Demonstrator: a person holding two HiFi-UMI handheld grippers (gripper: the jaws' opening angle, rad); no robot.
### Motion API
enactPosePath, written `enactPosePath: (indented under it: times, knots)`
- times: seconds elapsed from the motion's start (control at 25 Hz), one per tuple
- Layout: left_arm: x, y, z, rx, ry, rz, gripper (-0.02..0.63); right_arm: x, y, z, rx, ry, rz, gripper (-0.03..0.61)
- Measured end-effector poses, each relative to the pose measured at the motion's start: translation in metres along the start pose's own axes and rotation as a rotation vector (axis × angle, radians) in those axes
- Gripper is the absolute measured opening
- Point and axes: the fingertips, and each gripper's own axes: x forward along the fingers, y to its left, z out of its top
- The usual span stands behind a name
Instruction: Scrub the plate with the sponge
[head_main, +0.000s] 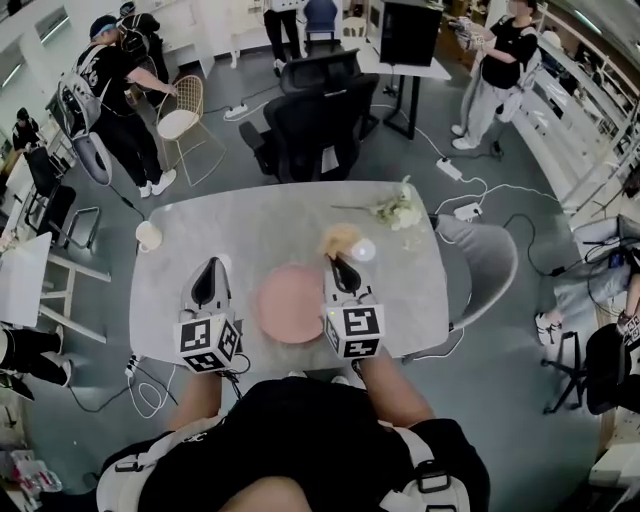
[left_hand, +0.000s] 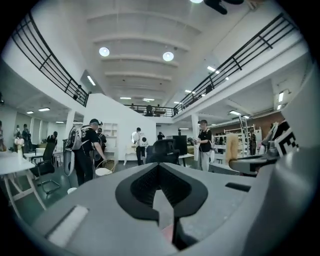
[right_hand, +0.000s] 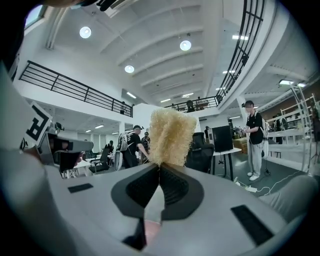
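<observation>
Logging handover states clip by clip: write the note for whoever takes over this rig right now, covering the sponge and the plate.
Left claw: shut, empty, held level above the grey marbled table.
Right claw: shut on the shaggy yellow sponge, which sticks out past its tips.
Round pink plate: flat on the table between the two claws, held by neither.
Done: sponge is in the grip; no scrubbing can be judged from here.
Left: lower the sponge onto the plate, probably steady the plate with the left claw, then scrub.

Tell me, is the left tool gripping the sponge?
No, the right gripper view shows the sponge pinched in the right tool, while the left tool is closed on nothing.
</observation>
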Motion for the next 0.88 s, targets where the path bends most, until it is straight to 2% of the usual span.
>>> enactPosePath:
  times: [0.16,0.4,0.88]
  knots:
    - [0.007,-0.021,-0.021,-0.051,0.06,-0.061,0.005,-0.003,-0.009,0.0,0.008,0.003,-0.013,0.014]
    - [0.016,-0.041,-0.022,-0.037,0.069,-0.106,0.005,-0.008,-0.019,0.003,0.009,-0.001,-0.022,0.014]
    - [0.031,-0.059,-0.023,-0.027,0.078,-0.14,0.005,-0.004,-0.029,-0.004,0.005,0.02,-0.015,0.014]
